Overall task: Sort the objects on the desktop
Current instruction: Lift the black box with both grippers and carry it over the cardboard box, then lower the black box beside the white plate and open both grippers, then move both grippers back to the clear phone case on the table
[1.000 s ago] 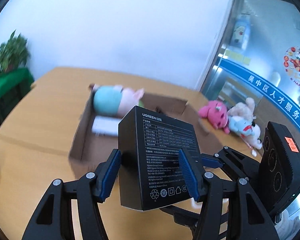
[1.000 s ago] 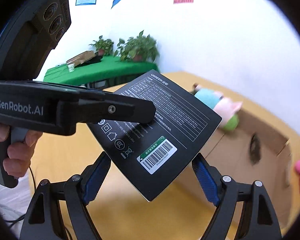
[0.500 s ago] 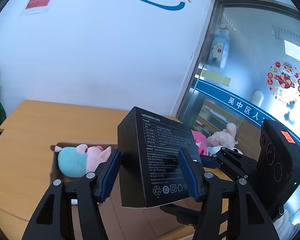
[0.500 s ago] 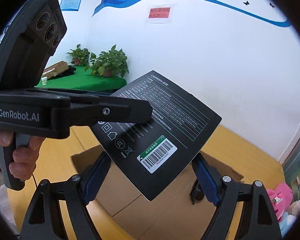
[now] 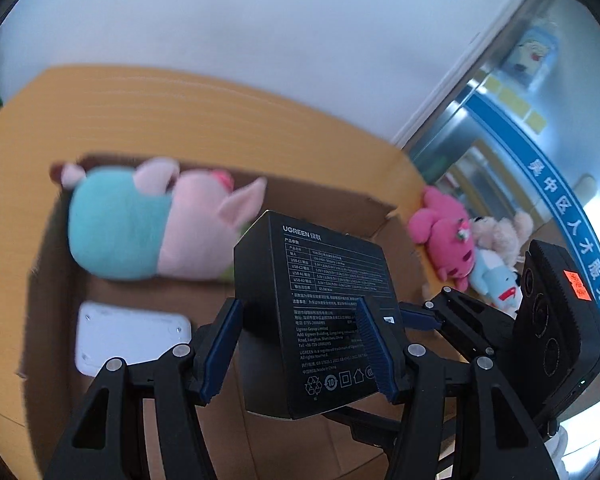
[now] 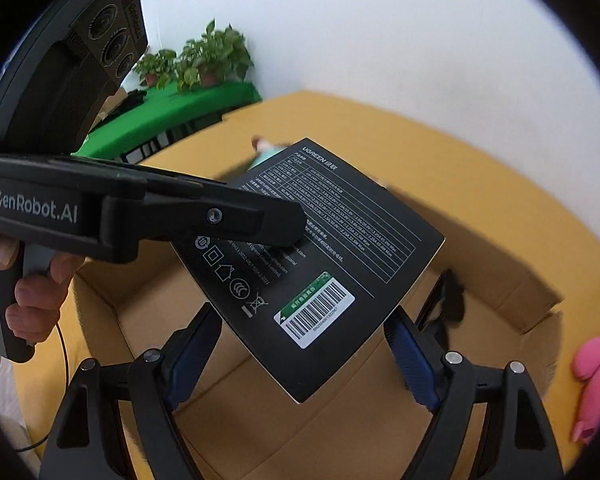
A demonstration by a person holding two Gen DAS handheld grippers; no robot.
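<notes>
Clamping the black box between our left gripper's blue pads, we hold it above the open cardboard carton. Our right gripper also spans the box, though pad contact is unclear. Inside the carton lie a plush pig and a white device; a pink plush sits outside it.

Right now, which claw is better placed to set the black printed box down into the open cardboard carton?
Left. The left claw clamps the black printed box over the open cardboard carton; the right claw only straddles its corner, probably without gripping.
</notes>
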